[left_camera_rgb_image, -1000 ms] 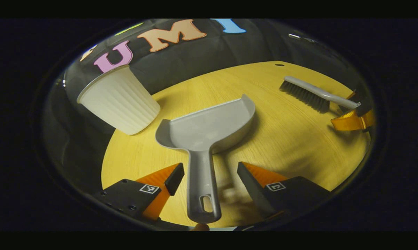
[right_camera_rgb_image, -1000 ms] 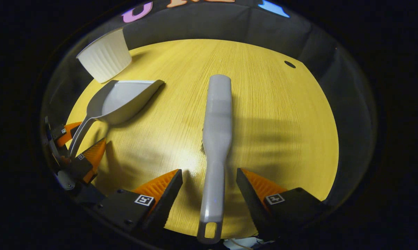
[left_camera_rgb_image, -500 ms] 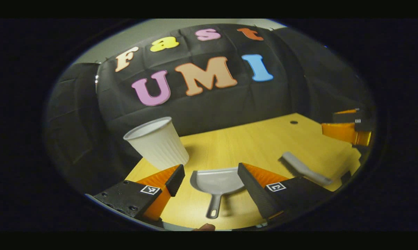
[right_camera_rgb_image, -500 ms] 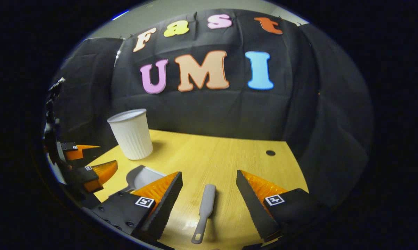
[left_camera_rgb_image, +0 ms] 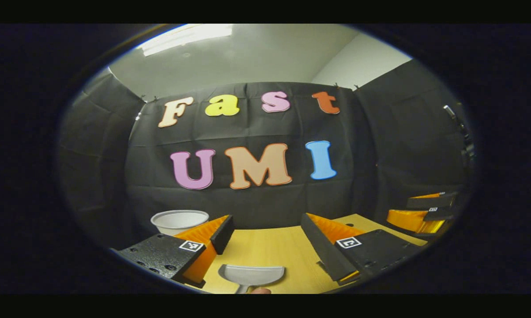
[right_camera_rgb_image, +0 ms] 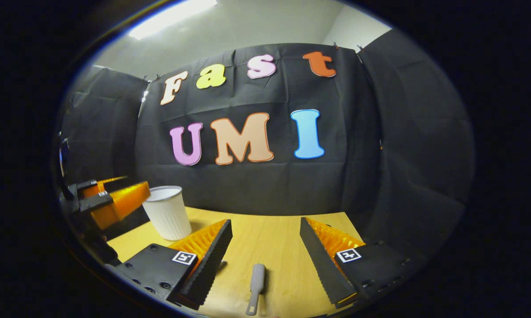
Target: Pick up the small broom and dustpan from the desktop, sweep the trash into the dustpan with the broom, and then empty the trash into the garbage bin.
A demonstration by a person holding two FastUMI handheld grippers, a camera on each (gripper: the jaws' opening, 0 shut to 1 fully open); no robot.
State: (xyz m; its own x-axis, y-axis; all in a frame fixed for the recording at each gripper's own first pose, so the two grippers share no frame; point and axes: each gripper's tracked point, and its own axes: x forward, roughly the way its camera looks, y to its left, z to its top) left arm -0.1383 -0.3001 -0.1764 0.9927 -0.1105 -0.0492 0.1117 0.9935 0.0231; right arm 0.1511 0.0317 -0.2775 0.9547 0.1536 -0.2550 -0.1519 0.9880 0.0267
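Note:
The grey dustpan (left_camera_rgb_image: 252, 274) lies flat on the yellow wooden table (left_camera_rgb_image: 269, 247), low in the left gripper view. My left gripper (left_camera_rgb_image: 266, 221) hangs well above and behind it, open, with nothing between its fingers. The grey small broom (right_camera_rgb_image: 256, 282) lies on the table (right_camera_rgb_image: 269, 238) in the right gripper view, handle towards me. My right gripper (right_camera_rgb_image: 265, 223) is raised above it, open and empty. The white ribbed garbage bin (right_camera_rgb_image: 168, 212) stands upright at the table's far left, also seen as a white bin (left_camera_rgb_image: 179, 220) behind my left finger.
The other hand's gripper (left_camera_rgb_image: 424, 211) shows at the right edge of the left gripper view, and the left one (right_camera_rgb_image: 111, 198) at the left edge of the right gripper view, beside the bin. Black cloth walls close the table's far side.
Both grippers have risen and tilted up, away from the dustpan and broom handles they straddled a second ago. Both tools stay lying on the table, now small and low in view.

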